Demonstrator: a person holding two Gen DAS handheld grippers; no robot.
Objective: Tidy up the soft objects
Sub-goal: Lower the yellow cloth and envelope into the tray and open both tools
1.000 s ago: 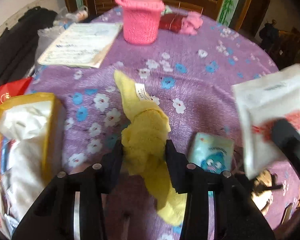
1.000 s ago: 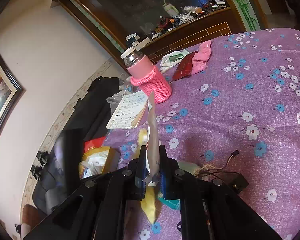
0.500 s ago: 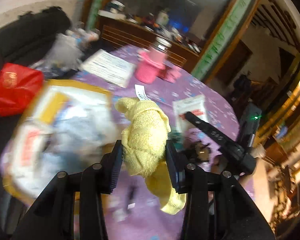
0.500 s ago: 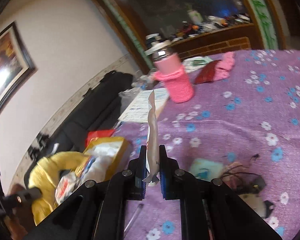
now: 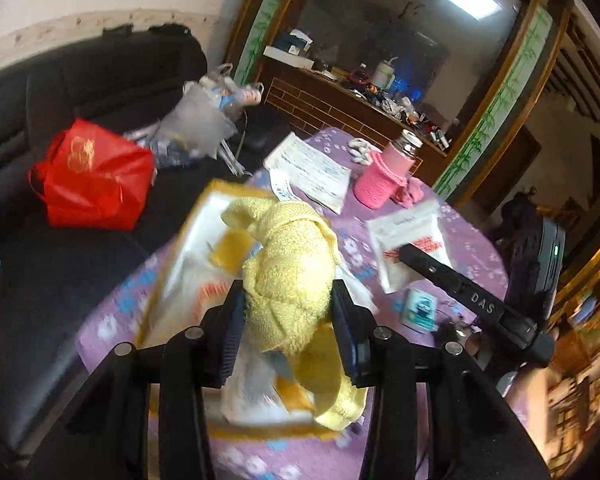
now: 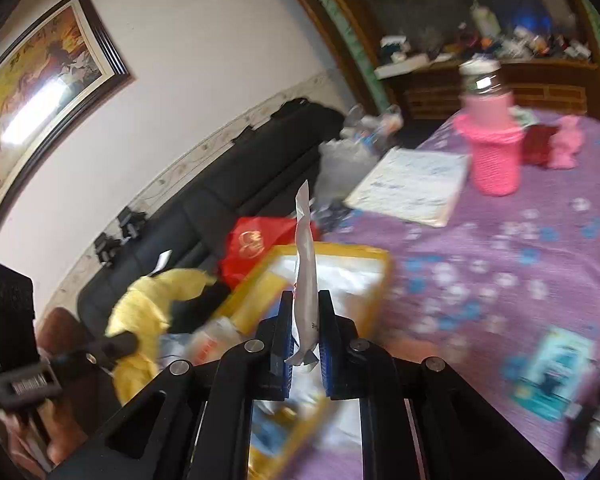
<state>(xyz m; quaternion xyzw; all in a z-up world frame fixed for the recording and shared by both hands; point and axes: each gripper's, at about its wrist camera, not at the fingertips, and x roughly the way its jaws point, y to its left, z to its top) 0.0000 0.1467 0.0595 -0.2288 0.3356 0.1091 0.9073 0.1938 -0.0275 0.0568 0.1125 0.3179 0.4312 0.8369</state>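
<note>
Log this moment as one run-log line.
left gripper: shut on yellow towel | right gripper: shut on white pouch | both above yellow bag | phase: carrying

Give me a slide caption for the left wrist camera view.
Left gripper carries a bunched yellow towel above a yellow-rimmed box on the purple table.

Right gripper (image 6: 303, 332) jaws clamping white pouch (image 6: 305, 280), above yellow box (image 6: 340, 256)

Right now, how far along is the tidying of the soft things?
Midway. Nothing looks put away yet. In hand: the left fingers clamp a yellow towel, and the right fingers pinch a white pouch, both over the yellow bag. Left: a teal tissue pack and pink cloth lie on the table.
</note>
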